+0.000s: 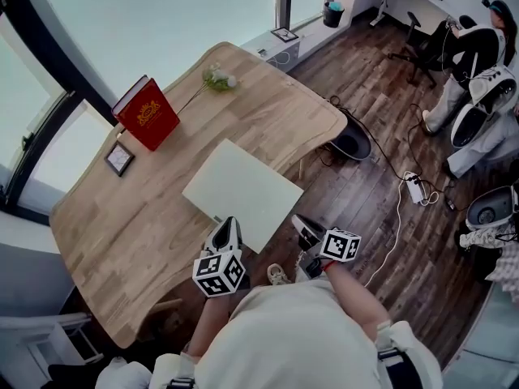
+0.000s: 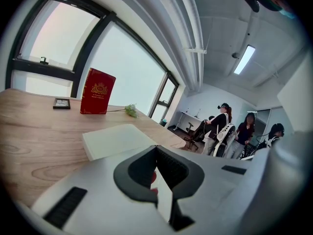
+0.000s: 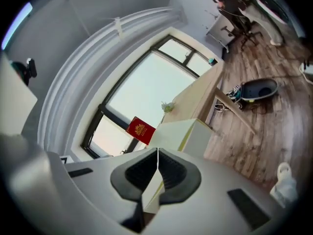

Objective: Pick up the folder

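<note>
Thin, pale cream rectangular folder (image 1: 243, 186); left gripper (image 1: 226, 227), right gripper (image 1: 302, 227) both clamp its edge.

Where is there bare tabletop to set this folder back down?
Widest bare wood is on the table left of the folder, below the small frame. Another patch lies right of the flower sprig. The window edge around the red book is crowded.
</note>
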A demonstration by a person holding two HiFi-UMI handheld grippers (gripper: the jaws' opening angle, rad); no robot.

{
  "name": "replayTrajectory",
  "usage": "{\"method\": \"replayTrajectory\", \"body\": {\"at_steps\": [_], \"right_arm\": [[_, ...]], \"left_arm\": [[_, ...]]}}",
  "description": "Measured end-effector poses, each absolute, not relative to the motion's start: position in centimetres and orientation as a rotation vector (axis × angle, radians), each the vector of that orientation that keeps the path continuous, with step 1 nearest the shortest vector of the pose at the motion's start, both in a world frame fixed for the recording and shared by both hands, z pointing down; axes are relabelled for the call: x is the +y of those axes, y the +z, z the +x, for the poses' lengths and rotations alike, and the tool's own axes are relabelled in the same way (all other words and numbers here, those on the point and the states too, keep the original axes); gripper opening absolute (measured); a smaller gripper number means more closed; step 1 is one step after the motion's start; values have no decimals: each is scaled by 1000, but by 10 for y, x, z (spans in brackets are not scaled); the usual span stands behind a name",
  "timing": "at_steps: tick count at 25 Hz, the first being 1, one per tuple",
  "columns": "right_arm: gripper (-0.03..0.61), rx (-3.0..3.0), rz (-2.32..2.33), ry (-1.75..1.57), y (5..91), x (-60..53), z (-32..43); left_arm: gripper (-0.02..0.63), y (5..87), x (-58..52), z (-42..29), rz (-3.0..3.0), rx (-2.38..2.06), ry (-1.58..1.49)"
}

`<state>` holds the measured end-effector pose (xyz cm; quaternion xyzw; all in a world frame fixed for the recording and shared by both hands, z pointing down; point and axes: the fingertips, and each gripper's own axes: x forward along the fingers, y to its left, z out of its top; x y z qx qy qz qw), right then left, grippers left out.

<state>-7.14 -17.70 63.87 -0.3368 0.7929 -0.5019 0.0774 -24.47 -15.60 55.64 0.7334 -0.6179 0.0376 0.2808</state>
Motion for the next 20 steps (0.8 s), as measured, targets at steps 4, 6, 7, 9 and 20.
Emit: {"method": "replayTrajectory", "body": {"at_steps": [4,6,7,9,20], "right_arm": [[21,2124,-931,-1658,655,-177,-65],[21,2039,-912,-1697,668,-179,-61],[23,2026,-900,-1702,674,-181,-59],[106,2023,-854,-1699,681,-184,-58],[426,2003,-711,-1768,694,-186,-79]], "left_arm": [[20,557,-157,-248,1953,-1667,104],[20,556,-159,-251,1942,-1679,93],[20,556,-161,-252,1939,-1685,88],[20,555,-164,-252,1934,-1695,84],[20,557,-168,-251,1910,-1713,86]]}}
